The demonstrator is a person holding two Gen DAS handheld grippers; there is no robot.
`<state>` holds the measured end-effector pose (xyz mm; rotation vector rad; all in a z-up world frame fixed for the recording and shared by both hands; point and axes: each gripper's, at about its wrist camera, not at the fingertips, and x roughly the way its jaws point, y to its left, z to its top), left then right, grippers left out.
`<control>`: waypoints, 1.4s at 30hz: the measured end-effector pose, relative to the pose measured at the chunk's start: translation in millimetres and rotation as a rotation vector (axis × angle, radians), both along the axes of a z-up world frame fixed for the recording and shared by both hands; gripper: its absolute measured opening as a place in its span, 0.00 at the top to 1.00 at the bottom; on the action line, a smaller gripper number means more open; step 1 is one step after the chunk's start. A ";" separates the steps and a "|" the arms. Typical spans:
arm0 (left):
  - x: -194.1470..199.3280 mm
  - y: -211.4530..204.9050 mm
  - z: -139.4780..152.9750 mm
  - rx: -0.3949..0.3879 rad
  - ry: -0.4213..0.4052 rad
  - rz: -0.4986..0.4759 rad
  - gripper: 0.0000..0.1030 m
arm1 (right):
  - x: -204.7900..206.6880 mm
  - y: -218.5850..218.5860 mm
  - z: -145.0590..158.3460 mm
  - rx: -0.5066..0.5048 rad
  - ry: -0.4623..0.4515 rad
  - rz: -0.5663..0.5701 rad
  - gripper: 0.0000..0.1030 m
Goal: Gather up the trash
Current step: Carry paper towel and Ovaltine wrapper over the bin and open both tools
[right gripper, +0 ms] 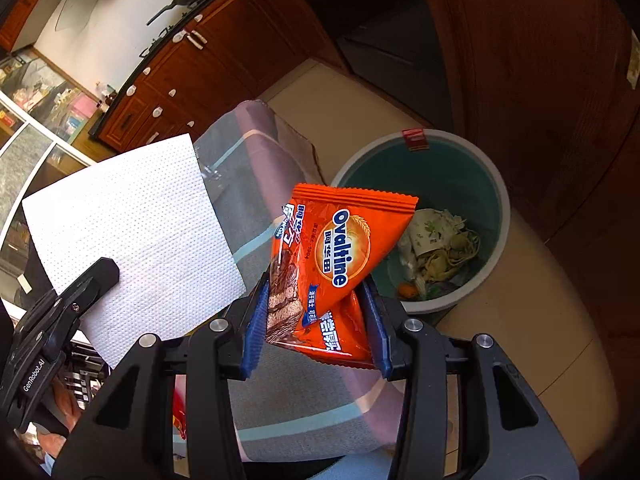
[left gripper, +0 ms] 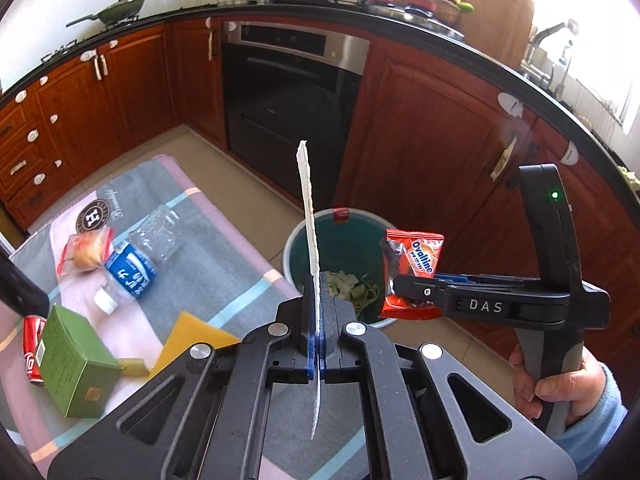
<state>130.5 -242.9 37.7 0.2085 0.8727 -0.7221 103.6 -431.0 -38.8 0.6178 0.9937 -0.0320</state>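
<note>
Black linkage bars fill the near edge of both wrist views. Between the blue pads of the left gripper (left gripper: 318, 312) stands a thin white embossed paper towel sheet (left gripper: 310, 220), seen edge-on in the left view and as a broad flat sheet (right gripper: 136, 240) at the left of the right view; the jaws are pressed fully together on it. The right gripper (right gripper: 318, 320) has its jaws partly apart and clamped on an orange Ovaltine snack wrapper (right gripper: 340, 264), the pads pressing its two sides. In the left view that wrapper (left gripper: 414, 258) hangs at the right, just beside the rim of a round pale bin with a teal inside (left gripper: 296, 236), and a hand in a light blue sleeve (left gripper: 560, 384) grips the handle. The bin stands on the beige tile floor, right of a low table covered by a grey and pink striped cloth (left gripper: 216, 256), and holds crumpled paper and scraps.

On the cloth, at the left: a clear plastic bottle with a blue label (left gripper: 140, 256) lying on its side, a small clear packet with a bun-like thing (left gripper: 86, 254) beside it, a green cardboard box (left gripper: 76, 364), a red drinks can (left gripper: 32, 348) behind the box, and a yellow sponge (left gripper: 192, 340) near the gripper. Dark wooden cabinets and a black oven (left gripper: 288, 92) line the far side.
</note>
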 end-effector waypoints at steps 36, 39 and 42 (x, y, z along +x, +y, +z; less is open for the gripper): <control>48.9 -67.3 -98.6 0.078 0.156 -0.046 0.08 | 36.6 -69.3 -63.0 -0.011 0.168 -0.098 0.58; 46.6 -60.0 -100.1 0.092 0.173 -0.051 0.06 | 40.9 -65.5 -63.2 -0.007 0.177 -0.091 0.36; 42.1 -52.6 -99.9 0.104 0.175 -0.050 0.06 | 42.1 -62.1 -60.7 -0.019 0.174 -0.100 0.27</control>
